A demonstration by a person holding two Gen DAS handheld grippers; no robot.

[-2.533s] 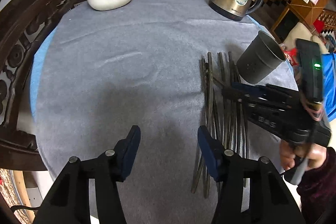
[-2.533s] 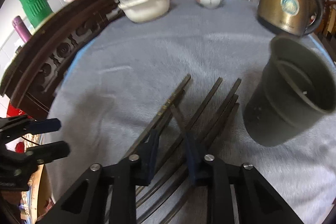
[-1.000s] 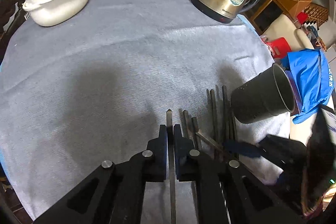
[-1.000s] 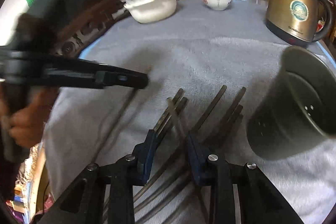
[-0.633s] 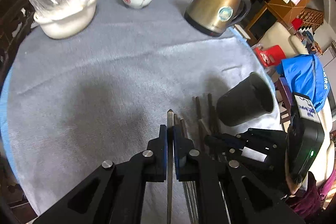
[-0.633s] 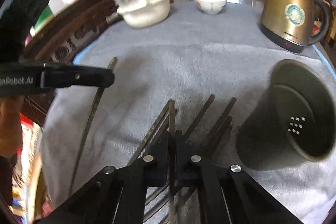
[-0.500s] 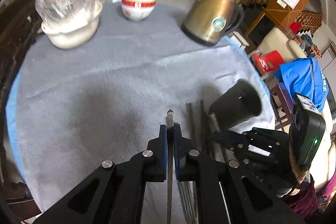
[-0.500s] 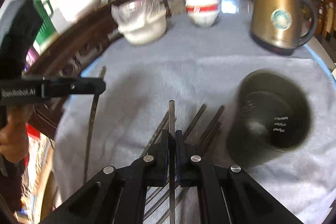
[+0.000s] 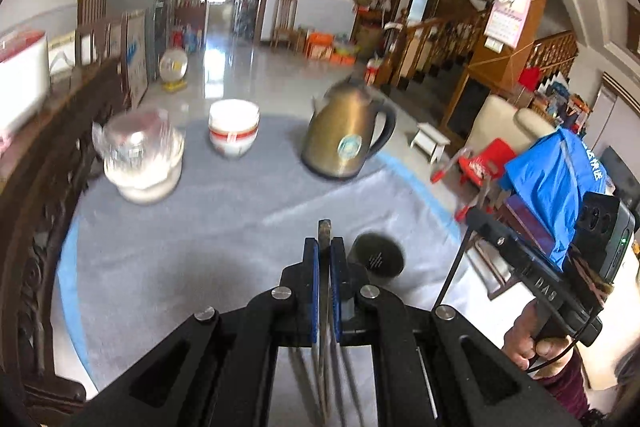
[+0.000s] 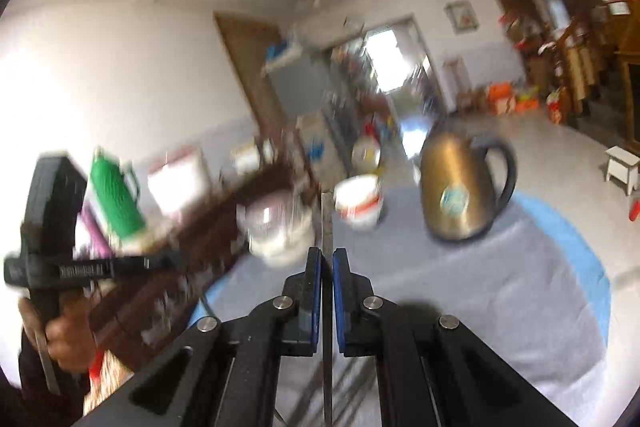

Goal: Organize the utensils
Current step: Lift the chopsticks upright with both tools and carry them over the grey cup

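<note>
Chopsticks, one in each of my tongs. My left gripper [image 9: 324, 259] is clenched on a chopstick [image 9: 323, 311], pads pinching it flat with its tip poking out just past them. My right gripper [image 10: 327, 269] is likewise clamped on a second chopstick [image 10: 327, 227]; its jaws were closing within the last second and the stick now sits pinched between them, standing up past the pads.

Landmark is the dark holder cup [image 9: 377, 259] on the grey tablecloth [image 9: 200, 235]. Both held sticks are lifted off the cloth: the left one hangs just beside and above the cup's rim, the right one is higher and off to the cup's far side, seen as a thin dark line in the left wrist view. Nothing is visible inside the cup; perforated bottom shows bare. More chopsticks [image 9: 344, 379] lie on the cloth, on the near side of the cup, under my left tool.

Progress, my read: early. Two picked, none dropped in, rest of the pile waiting.

Sticks look dark, slim, straight, squared ends, smooth, likely slippery. The right wrist view is blurred, so finer detail is unreadable.

Brass kettle [image 9: 345, 139] and bowls [image 9: 233, 127] stand well beyond the cup, not involved.
</note>
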